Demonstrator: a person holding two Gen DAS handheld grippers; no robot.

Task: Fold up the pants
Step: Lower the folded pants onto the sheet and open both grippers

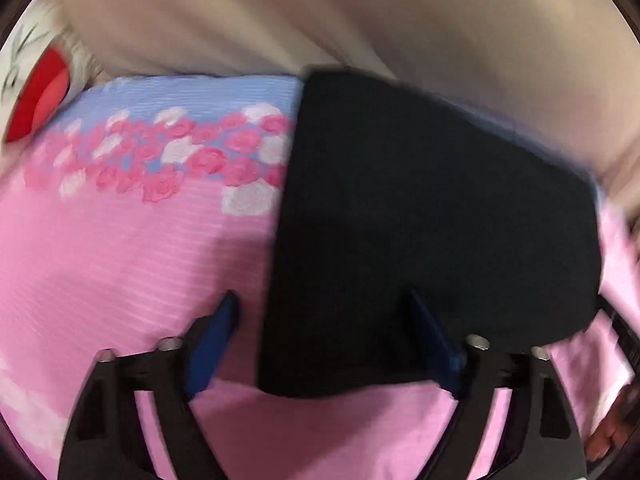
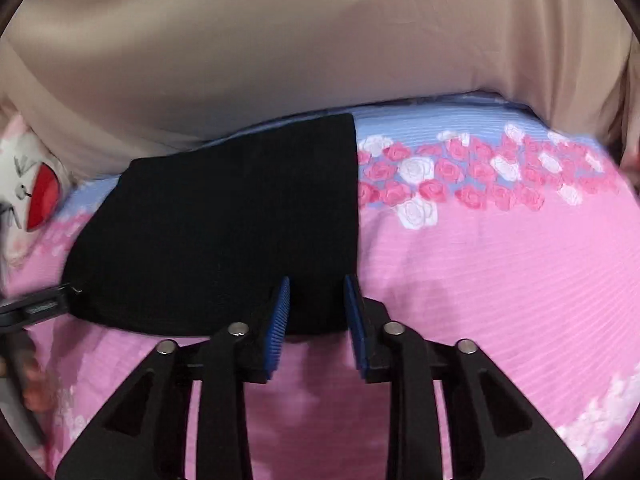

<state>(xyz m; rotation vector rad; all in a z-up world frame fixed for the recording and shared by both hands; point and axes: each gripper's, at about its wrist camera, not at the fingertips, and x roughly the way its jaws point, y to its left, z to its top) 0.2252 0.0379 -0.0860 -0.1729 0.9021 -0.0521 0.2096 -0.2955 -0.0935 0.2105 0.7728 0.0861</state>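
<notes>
The black pants (image 1: 432, 232) lie folded into a compact flat block on the pink bedsheet (image 1: 120, 260). My left gripper (image 1: 324, 304) is open wide over the block's near left corner, holding nothing. In the right wrist view the pants (image 2: 224, 232) fill the left centre. My right gripper (image 2: 317, 286) is open, its blue pads (image 2: 280, 312) apart over the block's near right corner, empty. The left gripper's tip (image 2: 40, 304) shows at the far left beside the pants' left edge.
The sheet has a blue band with pink and white roses (image 2: 460, 176). A beige cover (image 2: 300, 40) rises behind the bed. A white and red cartoon pillow (image 2: 36, 192) lies at the far left, also in the left wrist view (image 1: 40, 92).
</notes>
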